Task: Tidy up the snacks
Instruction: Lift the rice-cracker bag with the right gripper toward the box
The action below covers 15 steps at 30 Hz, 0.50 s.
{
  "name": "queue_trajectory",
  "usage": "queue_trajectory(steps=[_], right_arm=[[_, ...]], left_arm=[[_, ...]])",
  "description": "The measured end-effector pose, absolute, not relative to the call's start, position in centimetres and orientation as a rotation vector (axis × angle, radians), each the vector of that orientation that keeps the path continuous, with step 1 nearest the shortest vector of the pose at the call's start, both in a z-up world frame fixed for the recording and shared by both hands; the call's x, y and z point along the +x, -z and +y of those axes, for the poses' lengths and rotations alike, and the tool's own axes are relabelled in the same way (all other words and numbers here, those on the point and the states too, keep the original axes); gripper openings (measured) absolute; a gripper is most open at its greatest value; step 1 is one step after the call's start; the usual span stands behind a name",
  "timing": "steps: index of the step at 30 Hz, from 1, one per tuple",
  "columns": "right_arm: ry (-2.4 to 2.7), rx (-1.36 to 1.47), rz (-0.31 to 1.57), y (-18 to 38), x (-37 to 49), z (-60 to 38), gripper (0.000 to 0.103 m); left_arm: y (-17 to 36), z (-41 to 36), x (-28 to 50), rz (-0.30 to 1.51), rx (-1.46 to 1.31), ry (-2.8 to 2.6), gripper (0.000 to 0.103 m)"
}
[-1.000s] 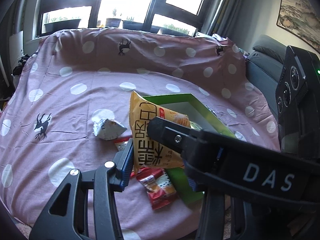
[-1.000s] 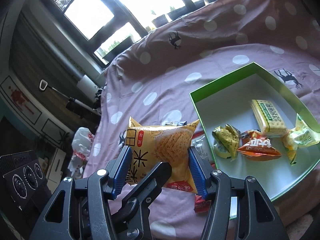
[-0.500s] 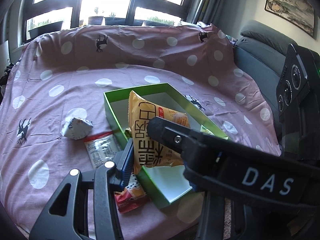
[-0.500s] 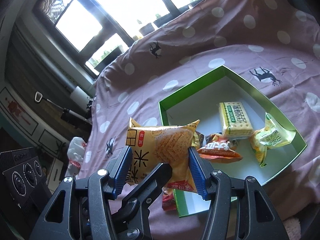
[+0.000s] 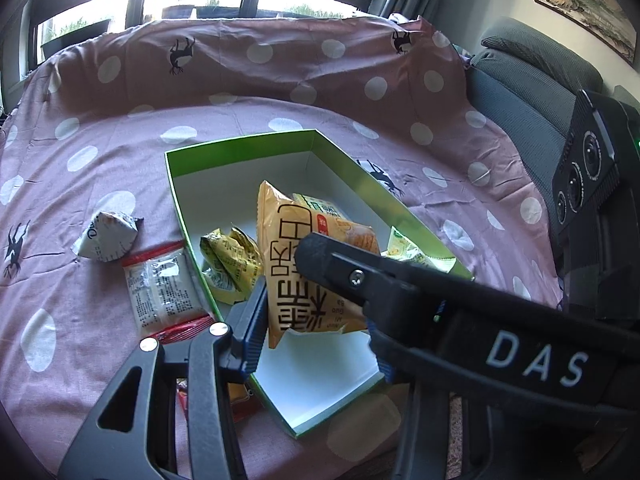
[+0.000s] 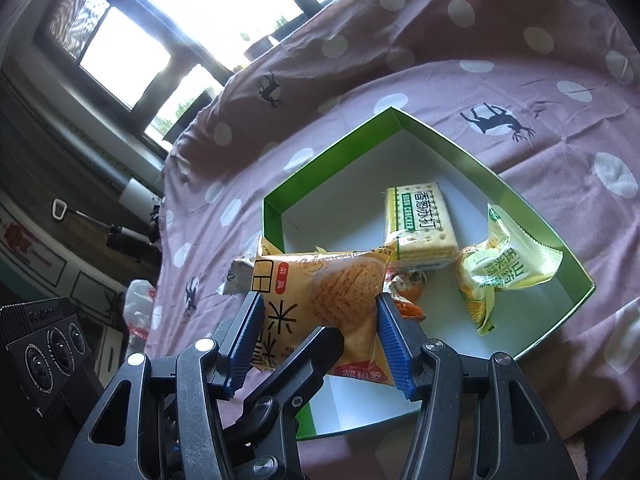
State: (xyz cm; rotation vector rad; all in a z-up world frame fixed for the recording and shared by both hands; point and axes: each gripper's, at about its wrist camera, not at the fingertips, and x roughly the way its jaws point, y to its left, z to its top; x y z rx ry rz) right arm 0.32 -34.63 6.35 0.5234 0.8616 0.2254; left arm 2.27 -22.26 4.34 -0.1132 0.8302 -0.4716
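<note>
An orange snack packet [image 5: 288,240] [image 6: 320,292] hangs over the green box [image 5: 240,140] [image 6: 332,156], held from two sides. My left gripper [image 5: 316,344] is shut on its lower edge, and my right gripper [image 6: 320,344] is shut on its sides. Each gripper's black finger crosses the other's view. In the box lie a cracker pack [image 6: 420,220], a yellow-green packet [image 6: 504,276], a small orange packet [image 6: 408,300] and a yellow packet [image 5: 232,256]. Left of the box, a silver-white packet [image 5: 108,236] and a clear red-ended packet [image 5: 164,292] lie on the cloth.
A pink polka-dot cloth [image 5: 280,80] covers the surface and rises at the back below the windows. A grey sofa [image 5: 532,92] stands to the right. A red packet [image 5: 240,400] lies partly hidden under my left gripper, by the box's near corner.
Both grippers have carried the orange packet from over the loose snacks on the cloth to above the green box, and a little lower. Their grip on the packet is unchanged.
</note>
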Motion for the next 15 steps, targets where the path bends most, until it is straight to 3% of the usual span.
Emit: queue_trajectory(steps=[15], right_arm=[[-0.168, 0.54, 0.875, -5.5, 1.0, -35.7, 0.06]], left_arm=[[-3.2, -23.1, 3.4, 0.884, -0.138, 0.514, 0.045]])
